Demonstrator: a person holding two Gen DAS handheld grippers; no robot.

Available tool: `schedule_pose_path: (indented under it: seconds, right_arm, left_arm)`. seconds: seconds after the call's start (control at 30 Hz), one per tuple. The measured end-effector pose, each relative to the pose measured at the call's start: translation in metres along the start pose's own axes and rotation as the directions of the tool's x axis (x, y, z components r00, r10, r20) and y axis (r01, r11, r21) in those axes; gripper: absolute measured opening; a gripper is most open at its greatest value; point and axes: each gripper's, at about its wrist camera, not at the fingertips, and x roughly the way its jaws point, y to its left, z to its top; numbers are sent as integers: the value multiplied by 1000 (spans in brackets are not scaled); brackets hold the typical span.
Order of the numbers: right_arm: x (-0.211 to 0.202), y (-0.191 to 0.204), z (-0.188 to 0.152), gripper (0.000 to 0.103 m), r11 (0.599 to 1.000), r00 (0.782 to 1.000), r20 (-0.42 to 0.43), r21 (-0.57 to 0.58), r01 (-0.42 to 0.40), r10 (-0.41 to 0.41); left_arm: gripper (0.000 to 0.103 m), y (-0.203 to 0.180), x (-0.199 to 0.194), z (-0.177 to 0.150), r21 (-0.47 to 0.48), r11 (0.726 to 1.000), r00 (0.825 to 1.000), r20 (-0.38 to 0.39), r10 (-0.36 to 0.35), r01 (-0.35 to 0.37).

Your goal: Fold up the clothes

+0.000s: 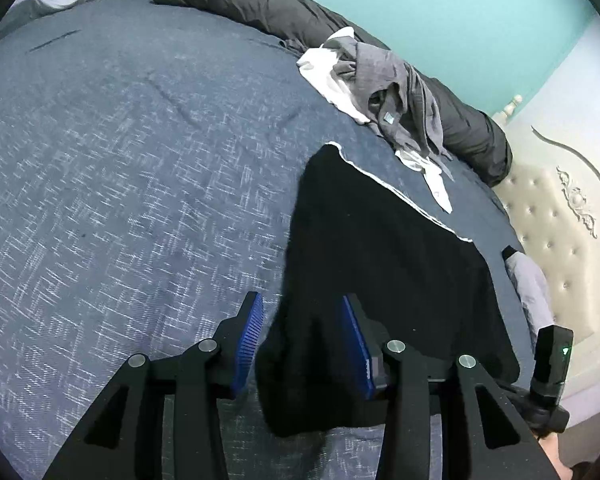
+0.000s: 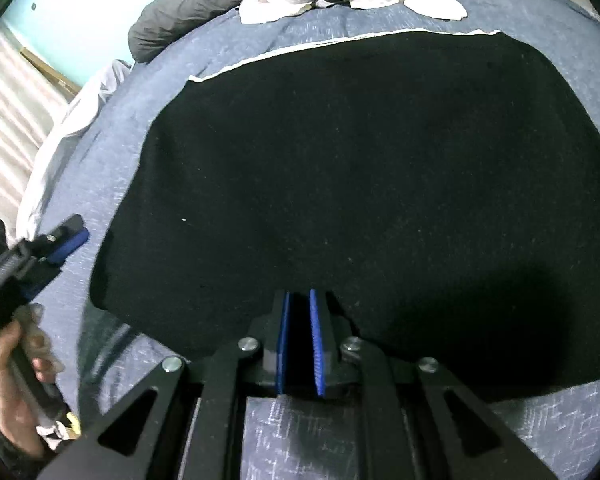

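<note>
Currently:
garment: black cloth (image 2: 360, 184) spread flat on my blue bedspread (image 1: 120, 168)
left gripper (image 1: 303, 344): jaws apart, cloth's corner between pads, not pinched
right gripper (image 2: 299, 340): clenched on cloth's near edge
pile: grey and white clothes (image 1: 384, 92) beyond

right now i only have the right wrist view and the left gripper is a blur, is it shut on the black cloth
Observer: No. The left gripper is open. A corner of the black cloth sits between its pads, not pinched.
Operator: ok, anything right of the cloth that i can't see
Observer: A grey cloth lies at the edge of the bed, beside a tufted headboard.
</note>
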Motion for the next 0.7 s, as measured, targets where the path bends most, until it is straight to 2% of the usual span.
schedule_pose_path:
  seconds: [0.17, 0.27, 0.4, 0.53, 0.7]
  right_arm:
    - [-12, 4, 1, 9, 1000, 1000, -1, 21, -1, 1]
    - [-20, 14, -8, 9, 1000, 1000, -8, -18, 0, 0]
    - [-9, 11, -18, 6, 999, 1000, -18, -31, 8, -9]
    - [-3, 11, -18, 4, 999, 1000, -7, -37, 10, -10]
    - [-18, 20, -13, 4, 999, 1000, 18, -44, 6, -5]
  left_arm:
    - [46, 2, -3, -1, 1, 1000, 1000, 4, 0, 0]
    - [46, 4, -5, -1, -6, 1000, 1000, 10, -3, 3]
    - [46, 5, -7, -2, -8, 1000, 1000, 14, -7, 7]
    - [47, 6, -7, -3, -11, 1000, 1000, 12, -7, 7]
    - [47, 8, -9, -3, -19, 1000, 1000, 14, -17, 17]
